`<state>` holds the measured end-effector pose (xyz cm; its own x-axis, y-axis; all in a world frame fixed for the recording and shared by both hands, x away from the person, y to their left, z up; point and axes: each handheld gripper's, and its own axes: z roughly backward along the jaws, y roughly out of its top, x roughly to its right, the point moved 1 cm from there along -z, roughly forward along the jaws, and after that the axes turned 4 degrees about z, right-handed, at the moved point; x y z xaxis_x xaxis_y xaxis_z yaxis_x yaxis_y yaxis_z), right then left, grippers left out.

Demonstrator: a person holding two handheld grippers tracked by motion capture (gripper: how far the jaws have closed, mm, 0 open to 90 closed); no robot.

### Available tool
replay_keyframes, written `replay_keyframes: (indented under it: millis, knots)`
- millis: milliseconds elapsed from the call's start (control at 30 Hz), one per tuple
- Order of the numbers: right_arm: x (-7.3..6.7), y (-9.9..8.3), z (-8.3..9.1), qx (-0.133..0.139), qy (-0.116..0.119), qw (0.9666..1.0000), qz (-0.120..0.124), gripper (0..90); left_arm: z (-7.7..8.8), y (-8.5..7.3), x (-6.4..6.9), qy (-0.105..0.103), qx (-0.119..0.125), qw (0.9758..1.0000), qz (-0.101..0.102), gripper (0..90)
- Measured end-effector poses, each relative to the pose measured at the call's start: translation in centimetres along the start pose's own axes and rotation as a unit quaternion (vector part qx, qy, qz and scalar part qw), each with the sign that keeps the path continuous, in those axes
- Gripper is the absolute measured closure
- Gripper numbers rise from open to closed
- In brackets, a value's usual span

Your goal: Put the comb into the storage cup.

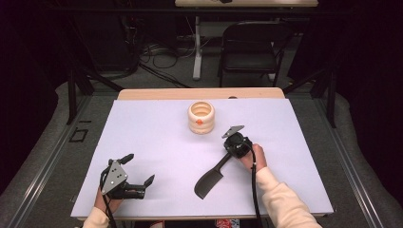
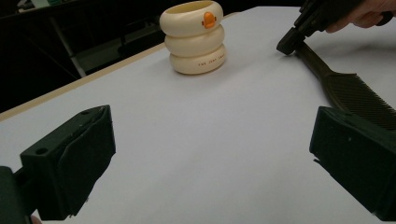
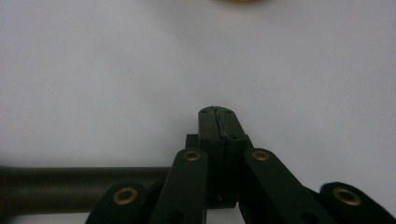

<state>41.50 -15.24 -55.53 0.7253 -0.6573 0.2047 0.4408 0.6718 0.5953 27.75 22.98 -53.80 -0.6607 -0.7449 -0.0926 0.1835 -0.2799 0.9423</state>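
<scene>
A dark comb (image 1: pixel 209 183) lies flat on the white sheet (image 1: pixel 157 137), teeth toward the person and handle pointing up-right. My right gripper (image 1: pixel 230 153) is shut, its tips pressed together right at the end of the handle. In the right gripper view the pads (image 3: pixel 208 123) meet with nothing between them, and the comb handle (image 3: pixel 70 186) runs off left beneath the jaws. The left gripper view shows those shut tips (image 2: pixel 286 45) touching the comb (image 2: pixel 355 91). My left gripper (image 1: pixel 139 168) rests at the front left, open and empty.
A cream holder shaped like three stacked rings (image 1: pixel 201 118), with an orange mark on its side, stands upright at the middle back of the sheet (image 2: pixel 197 37). A wooden table edge (image 1: pixel 199 93) runs behind it. A black chair (image 1: pixel 252 47) stands beyond the table.
</scene>
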Motion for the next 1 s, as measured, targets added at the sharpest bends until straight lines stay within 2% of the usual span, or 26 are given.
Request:
replay_keyframes:
  millis: [367, 400, 500, 1000]
  knots:
    - [0.3, -0.4, 0.5, -0.01, 0.006, 0.9999, -0.006, 90.0, 0.0, 0.0, 0.0, 0.0, 0.0, 1.0, 0.0, 0.3]
    - [0.3, -0.5, 0.5, -0.004, 0.004, 1.0, -0.006, 90.0, 0.0, 0.0, 0.0, 0.0, -0.001, 1.0, -0.001, 0.3]
    - [0.4, -0.6, 0.7, -0.016, 0.01, 0.9998, -0.003, 90.0, 0.0, 0.0, 0.0, 0.001, -0.001, 1.0, -0.001, 0.3]
    - [0.2, -1.2, 1.5, -0.033, 0.019, 0.9993, -0.005, 90.0, 0.1, 0.0, -0.1, 0.001, -0.003, 1.0, 0.0, 0.3]
